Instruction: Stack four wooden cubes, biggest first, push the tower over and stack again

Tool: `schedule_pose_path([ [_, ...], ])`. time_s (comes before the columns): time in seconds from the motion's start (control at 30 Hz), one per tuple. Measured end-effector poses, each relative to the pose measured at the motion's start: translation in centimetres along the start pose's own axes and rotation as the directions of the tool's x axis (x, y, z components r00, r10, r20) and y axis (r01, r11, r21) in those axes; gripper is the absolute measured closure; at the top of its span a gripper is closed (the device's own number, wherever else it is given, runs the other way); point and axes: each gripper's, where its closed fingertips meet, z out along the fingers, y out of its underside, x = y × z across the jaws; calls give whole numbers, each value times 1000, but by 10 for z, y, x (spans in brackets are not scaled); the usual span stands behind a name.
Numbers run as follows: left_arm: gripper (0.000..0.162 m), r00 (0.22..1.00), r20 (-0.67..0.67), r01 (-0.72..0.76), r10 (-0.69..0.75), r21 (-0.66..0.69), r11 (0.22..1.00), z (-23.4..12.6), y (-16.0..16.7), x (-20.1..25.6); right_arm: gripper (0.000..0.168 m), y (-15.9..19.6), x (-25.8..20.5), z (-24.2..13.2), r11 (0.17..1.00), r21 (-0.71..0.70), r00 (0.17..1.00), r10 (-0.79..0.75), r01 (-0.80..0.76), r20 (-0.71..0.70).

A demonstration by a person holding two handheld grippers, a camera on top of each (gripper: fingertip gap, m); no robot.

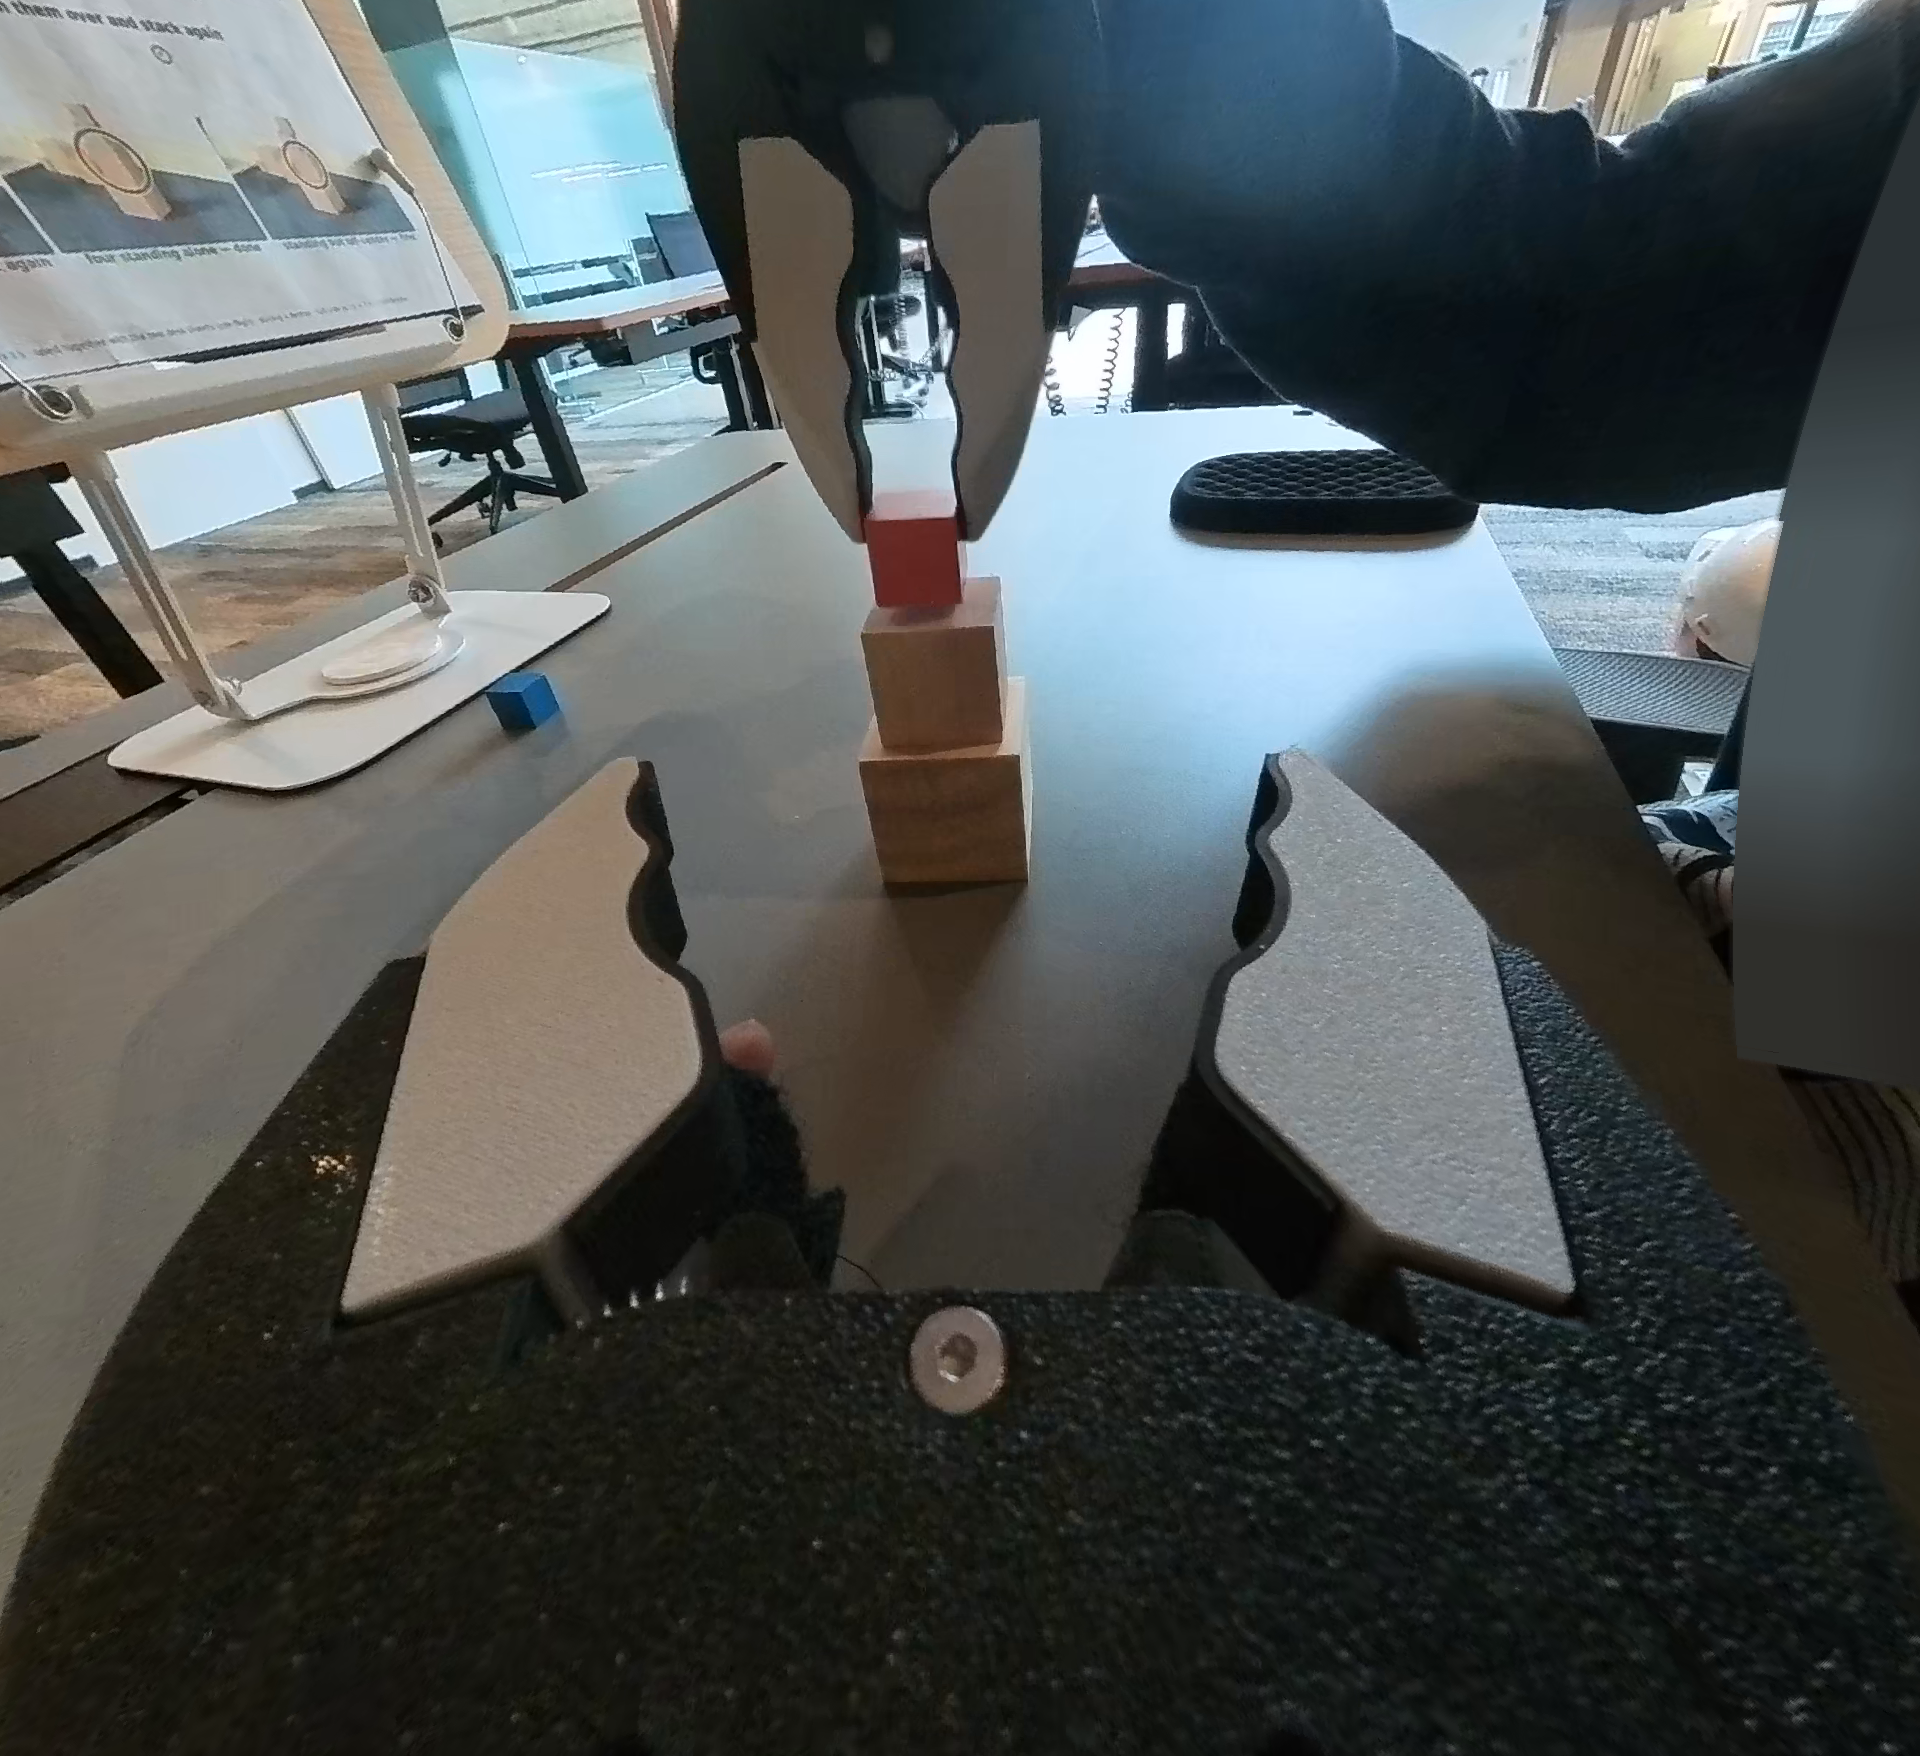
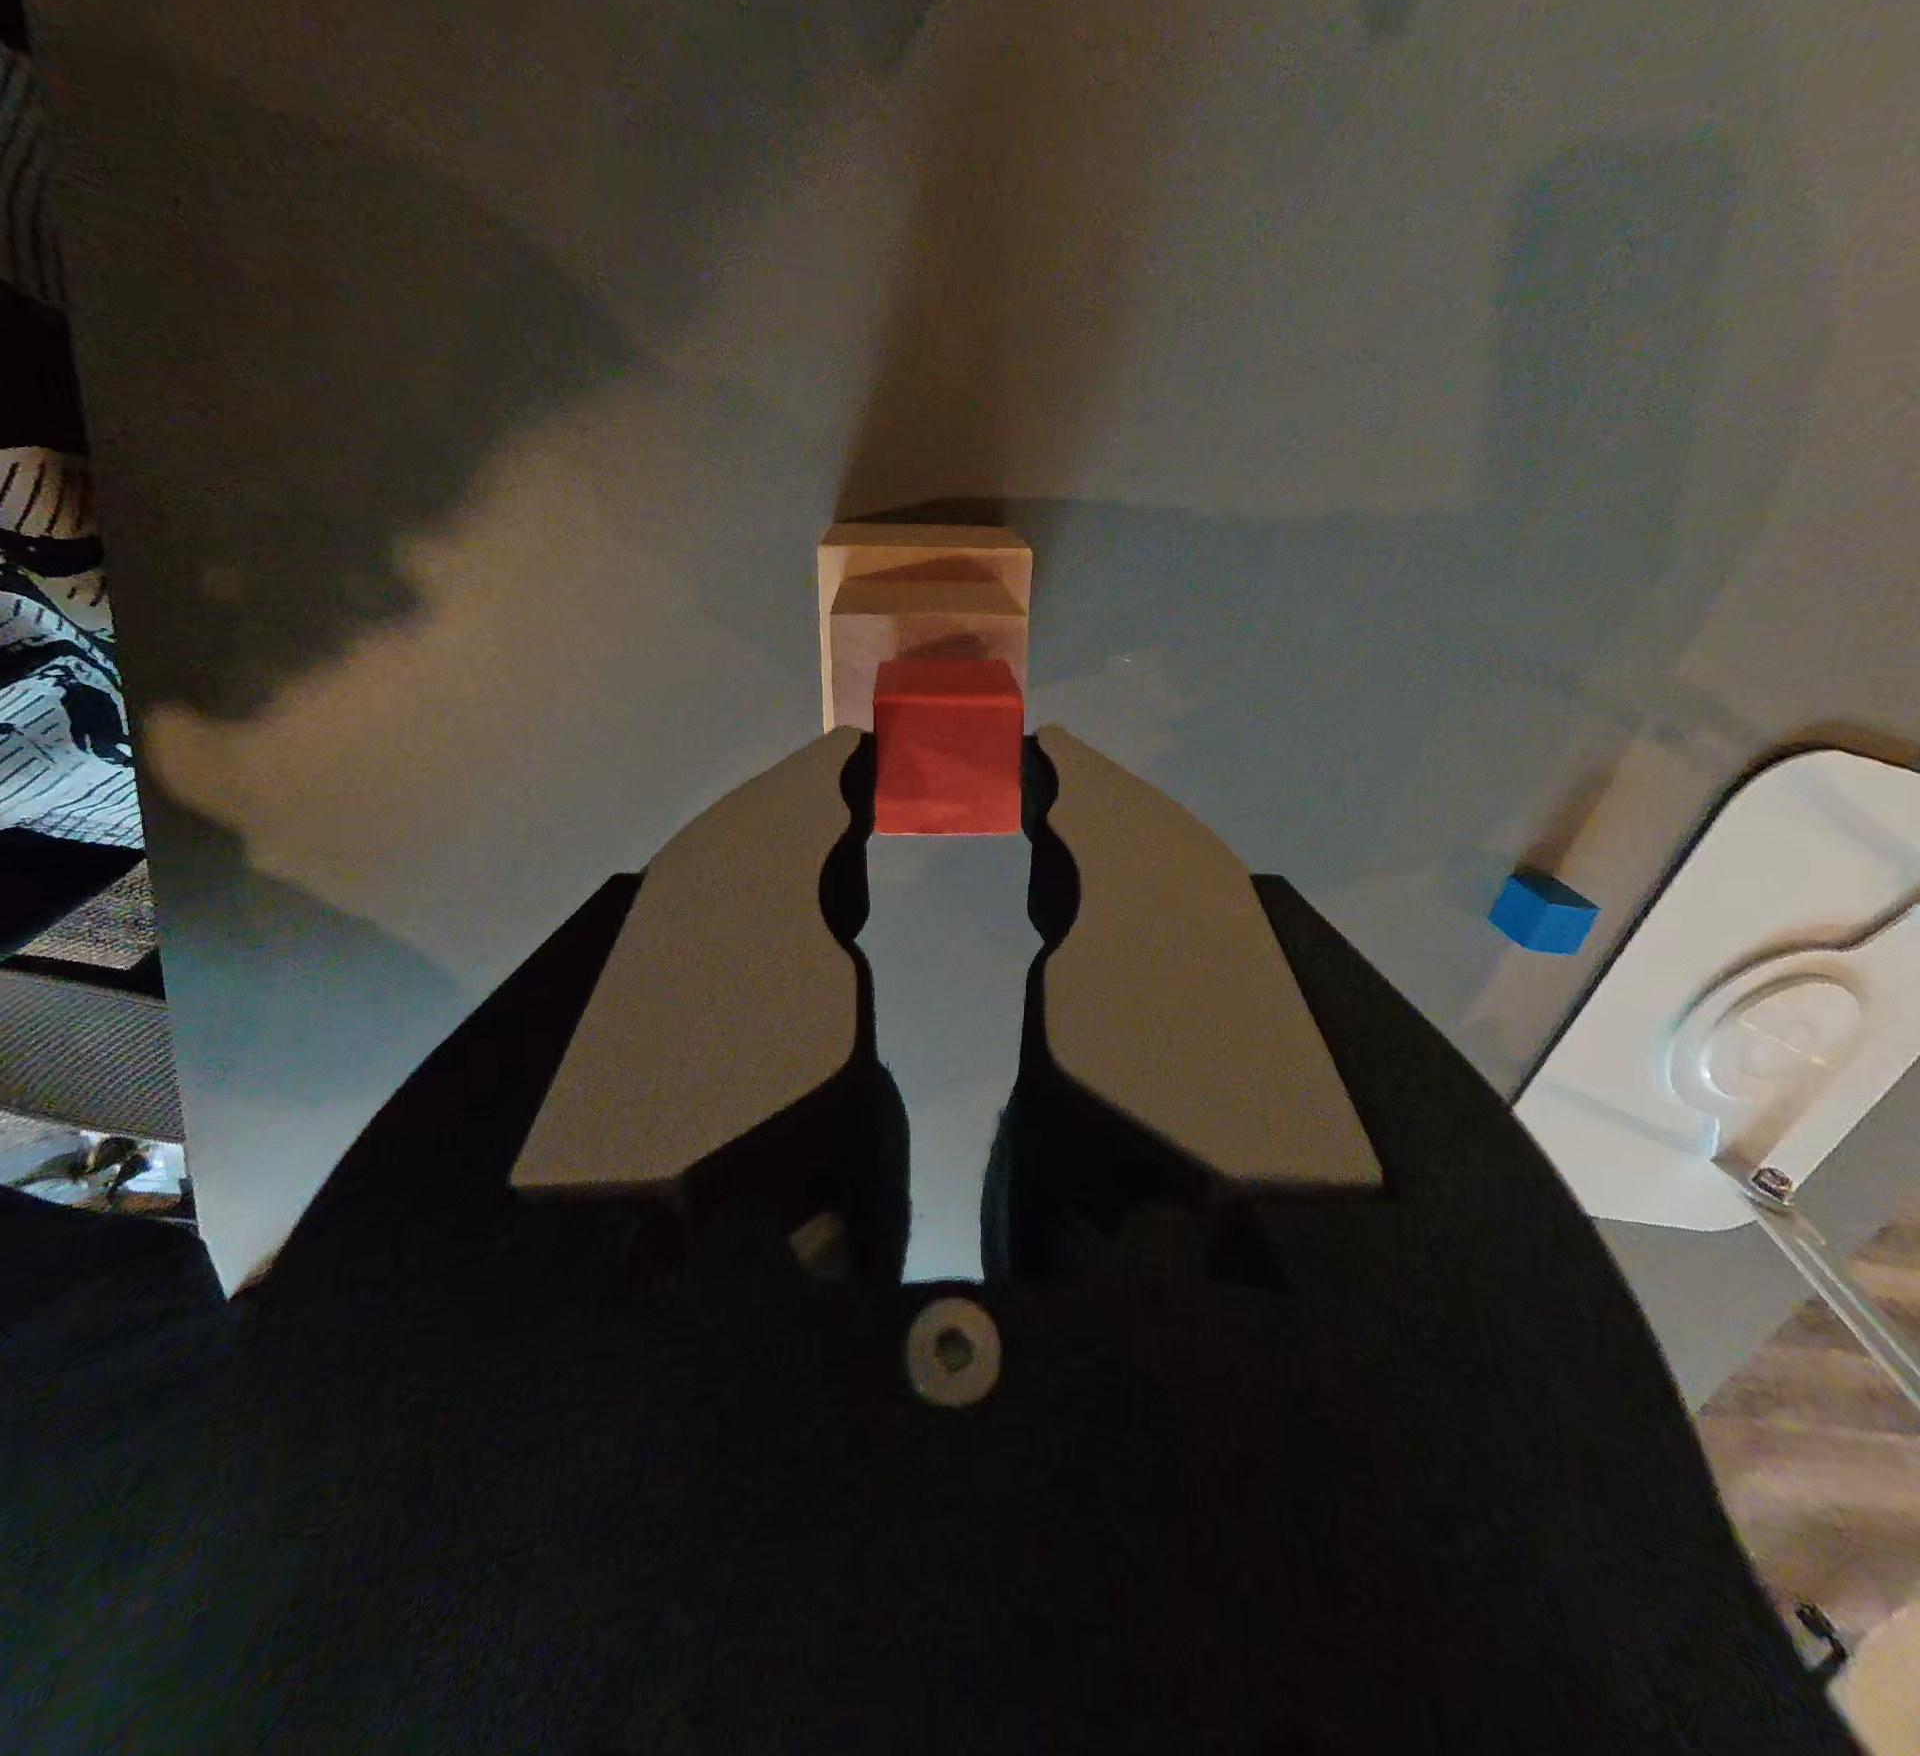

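A large plain wooden cube (image 1: 951, 813) stands on the grey table with a smaller plain wooden cube (image 1: 935, 678) on it. My right gripper (image 1: 914, 517) comes down from above, shut on a red cube (image 1: 914, 558) that rests on the second cube. In the right wrist view the right gripper (image 2: 945, 750) grips the red cube (image 2: 943, 750) over the wooden cubes (image 2: 925, 584). A small blue cube (image 1: 525, 700) lies on the table to the left; it also shows in the right wrist view (image 2: 1543, 911). My left gripper (image 1: 956, 802) is open and empty, in front of the tower.
A white document stand (image 1: 364, 667) with a printed sheet stands at the left, its base (image 2: 1714, 979) beside the blue cube. A black mesh pad (image 1: 1320, 485) lies at the far right of the table. A dark-sleeved arm (image 1: 1455, 231) reaches in from the right.
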Motion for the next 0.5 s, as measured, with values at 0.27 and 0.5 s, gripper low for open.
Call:
schedule_pose_path([
  [0.27,57,1000,0,-3,3,-1,1000,0,0,0,142,-1,-3,3,1000,-3,1000,1,-1,6],
  [0.5,57,1000,-1,-5,5,-2,1000,0,0,1,126,-2,-3,2,1000,13,1000,25,-25,12],
])
